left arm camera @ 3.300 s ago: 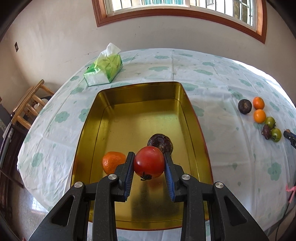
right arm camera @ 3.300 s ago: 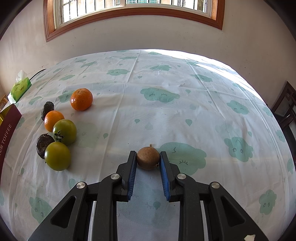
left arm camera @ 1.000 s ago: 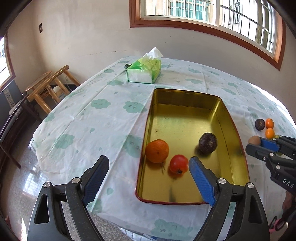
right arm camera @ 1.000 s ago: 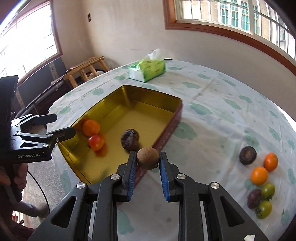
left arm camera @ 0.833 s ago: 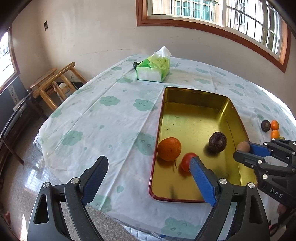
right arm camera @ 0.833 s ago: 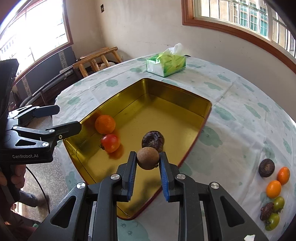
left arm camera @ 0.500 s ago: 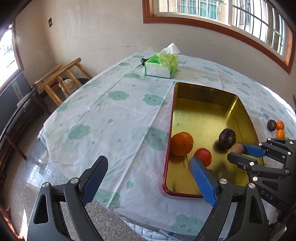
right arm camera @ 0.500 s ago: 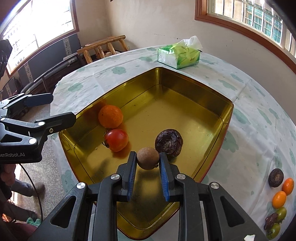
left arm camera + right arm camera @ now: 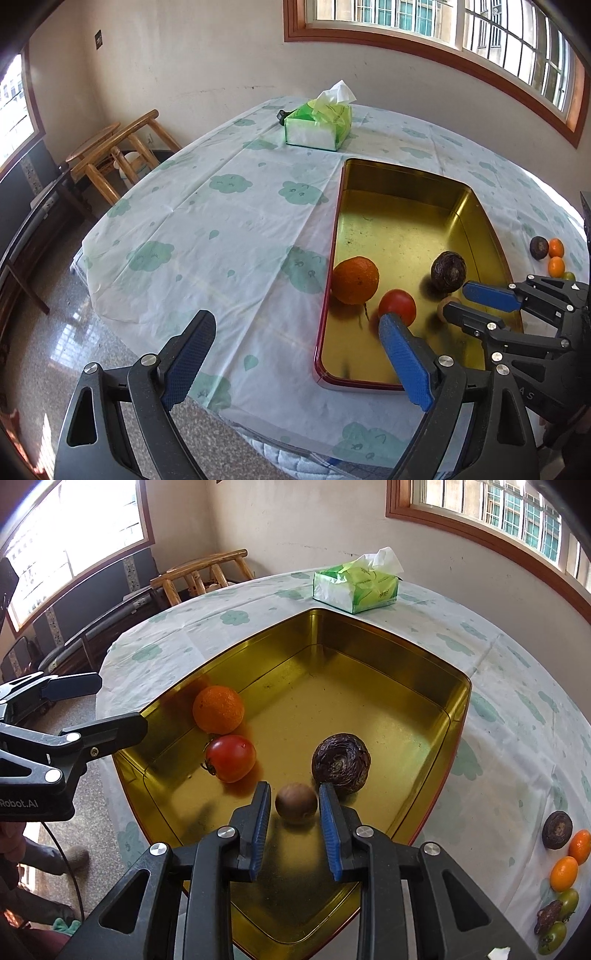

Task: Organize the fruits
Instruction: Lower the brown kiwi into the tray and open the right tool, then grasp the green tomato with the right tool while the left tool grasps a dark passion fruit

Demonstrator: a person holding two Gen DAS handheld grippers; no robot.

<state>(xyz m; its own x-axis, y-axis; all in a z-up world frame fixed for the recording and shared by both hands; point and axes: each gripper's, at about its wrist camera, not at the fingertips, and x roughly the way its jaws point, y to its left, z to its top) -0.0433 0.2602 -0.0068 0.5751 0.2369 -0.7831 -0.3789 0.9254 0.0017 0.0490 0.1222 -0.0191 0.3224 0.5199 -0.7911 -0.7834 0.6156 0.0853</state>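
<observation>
Half a second ago the right gripper (image 9: 295, 812) was clamped on the small brown fruit (image 9: 296, 804); now its blue pads stand parted with a gap on either side, and the fruit lies released on the floor of the gold tray (image 9: 388, 686), low in the centre of the right wrist frame. The fruit is nearly round, so no long axis or pointing direction can be told. The left gripper (image 9: 295, 354) is spread wide and empty as before, though its view has slid so the tray sits further toward the right of its frame, with its left finger over the tablecloth (image 9: 221, 221) and its right finger over the tray's near corner.

Just beyond the brown fruit, to its right, sits the wrinkled dark fruit (image 9: 340, 764), close beside the right pad; whether they touch cannot be told. To the left lies the red tomato (image 9: 231, 757), its stem pointing toward the lower left, and behind it, about touching, the orange (image 9: 218, 709) near the tray's left wall. The tray's long axis runs away from the camera toward the upper right.

Past the tray's far corner stands the green tissue box (image 9: 356, 587). At the lower right edge of the frame a cluster of loose fruits (image 9: 563, 873) waits on the cloth.
</observation>
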